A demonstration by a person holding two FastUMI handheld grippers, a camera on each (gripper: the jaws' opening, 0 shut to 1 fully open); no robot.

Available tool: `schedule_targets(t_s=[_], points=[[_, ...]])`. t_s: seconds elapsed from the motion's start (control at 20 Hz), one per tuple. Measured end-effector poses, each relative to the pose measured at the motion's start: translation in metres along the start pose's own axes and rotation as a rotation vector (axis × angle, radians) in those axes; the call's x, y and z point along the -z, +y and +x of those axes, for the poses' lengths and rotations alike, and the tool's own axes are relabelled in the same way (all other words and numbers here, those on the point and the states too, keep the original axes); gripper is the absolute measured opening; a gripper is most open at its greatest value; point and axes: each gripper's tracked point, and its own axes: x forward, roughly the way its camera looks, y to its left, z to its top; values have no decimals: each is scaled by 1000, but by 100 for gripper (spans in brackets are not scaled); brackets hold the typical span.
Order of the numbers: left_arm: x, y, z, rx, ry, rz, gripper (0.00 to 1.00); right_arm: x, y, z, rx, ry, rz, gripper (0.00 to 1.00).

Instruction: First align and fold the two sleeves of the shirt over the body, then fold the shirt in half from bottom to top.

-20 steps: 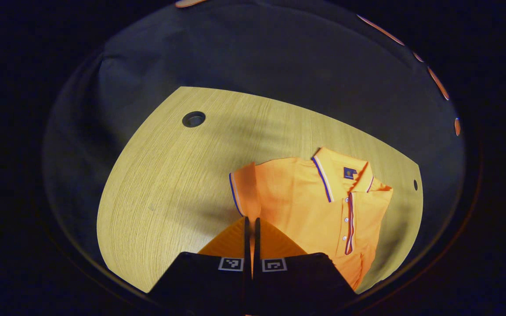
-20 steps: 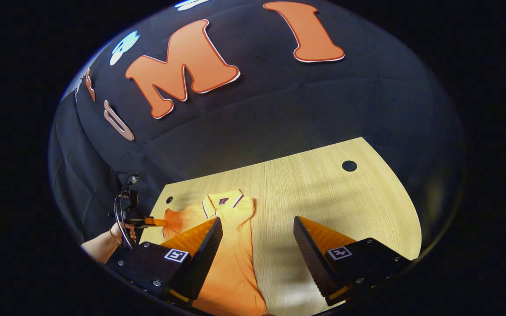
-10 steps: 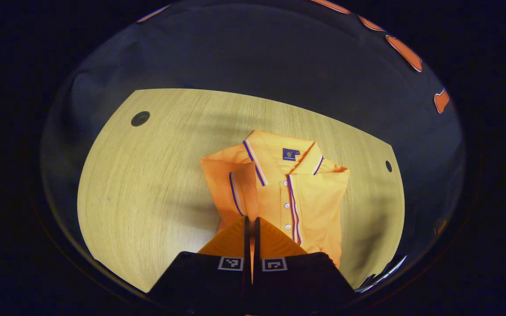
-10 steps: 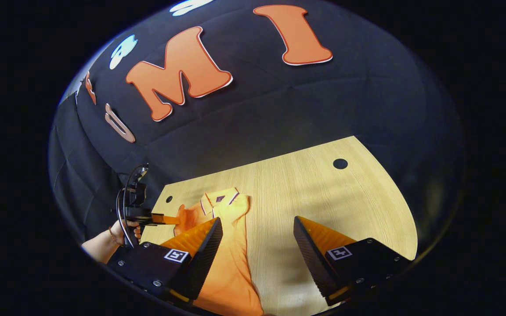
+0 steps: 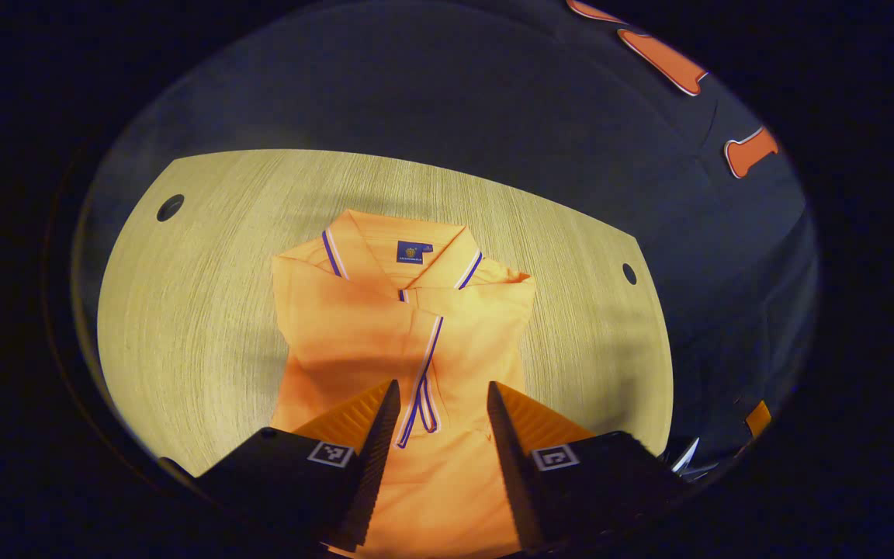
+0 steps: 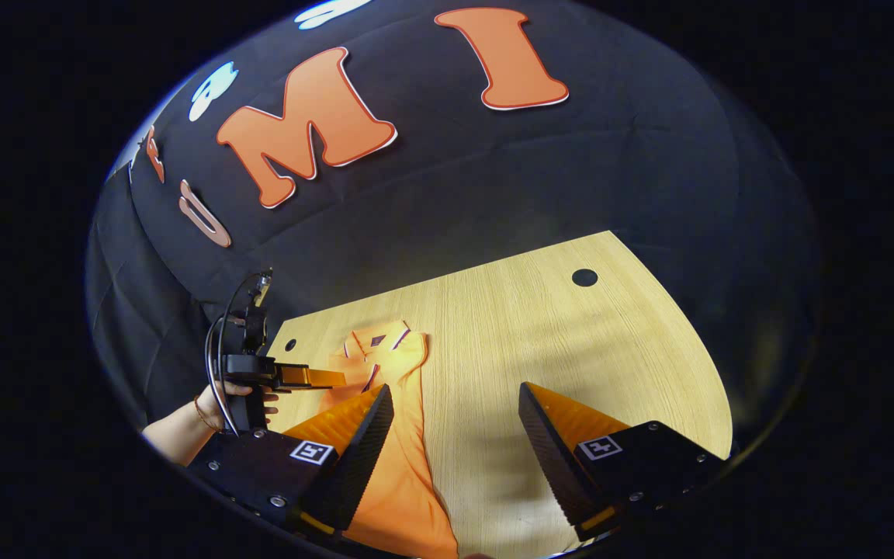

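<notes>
Orange polo shirt [image 5: 400, 326], both sleeves folded over body, collar toward table's [image 5: 183, 310] far edge; left gripper [image 5: 438, 404] and right gripper [image 6: 455, 407] released, grasping nothing.

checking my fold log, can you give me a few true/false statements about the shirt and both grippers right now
1. The left gripper is open over the shirt. True.
2. The right gripper is shut on the shirt. False: its fingers stand wide apart with bare table between them.
3. A sleeve lies folded over the shirt's body, its striped cuff near the middle. True.
4. The shirt is already folded in half from bottom to top. False: collar and body still lie out at full length.
5. The shirt is blue. False: it is orange.
</notes>
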Motion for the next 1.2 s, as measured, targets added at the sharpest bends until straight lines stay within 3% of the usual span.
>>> schedule_targets(t_s=[0.1, 0.25, 0.45, 0.75, 1.0, 1.2], points=[[2, 1, -16, 1, -19, 24, 100, 3, 6, -1, -5, 2, -10, 98], [3, 10, -56, -7, -85, 73, 99, 11, 19, 1, -7, 15, -35, 98], [16, 27, -115, -18, -178, 21, 99, 30, 38, 4, 11, 51, -94, 99], [83, 74, -188, -70, -226, -3, 98, 73, 59, -5, 57, 124, -206, 99], [180, 114, -201, -177, -149, 46, 99, 152, 64, -17, 101, 275, -247, 99], [249, 137, -196, -243, -81, 70, 99, 244, 63, -29, 125, 467, -300, 99]])
